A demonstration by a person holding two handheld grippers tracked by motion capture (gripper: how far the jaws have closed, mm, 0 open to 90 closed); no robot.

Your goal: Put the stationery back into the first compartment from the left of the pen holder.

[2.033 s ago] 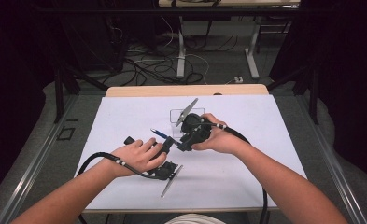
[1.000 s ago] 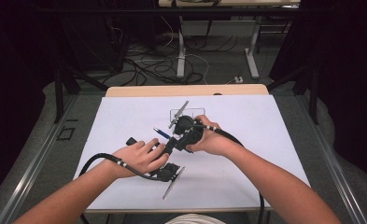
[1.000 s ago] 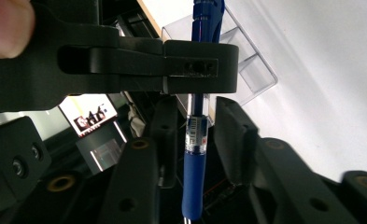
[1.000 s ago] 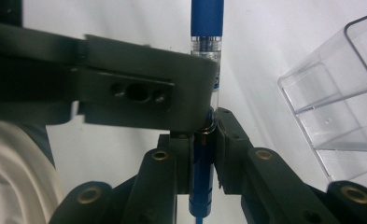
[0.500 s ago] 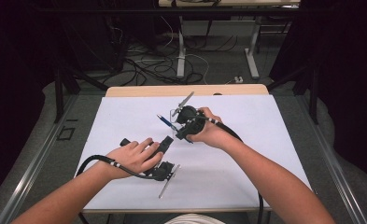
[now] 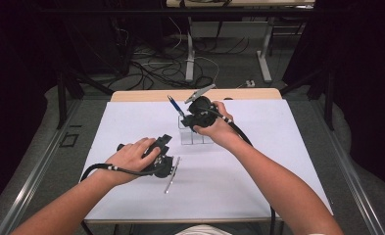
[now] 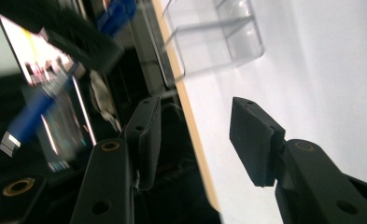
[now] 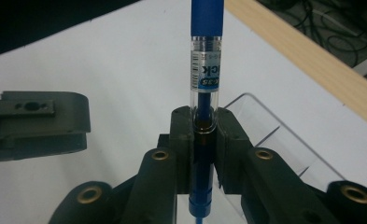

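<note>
Your right gripper (image 6: 189, 117) clamps one blue pen (image 8: 205, 70) just above the clear plastic holder (image 6: 192, 135) near the table's (image 6: 278, 161) far edge; nothing sits between pen and holder. Your left gripper (image 7: 195, 135) sits apart near the table's middle, its jaws have just been opening, half spread, with nothing between them. Count: one pen, one holder, two grippers.

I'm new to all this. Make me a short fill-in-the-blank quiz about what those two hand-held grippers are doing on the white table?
The right gripper is shut on a ____ plastic pen.
The clear plastic organizer box stands on the ____ table top.
The left gripper, whose jaws have just been opening, holds ____ between its pads.

Missing words: blue; white; nothing
</note>
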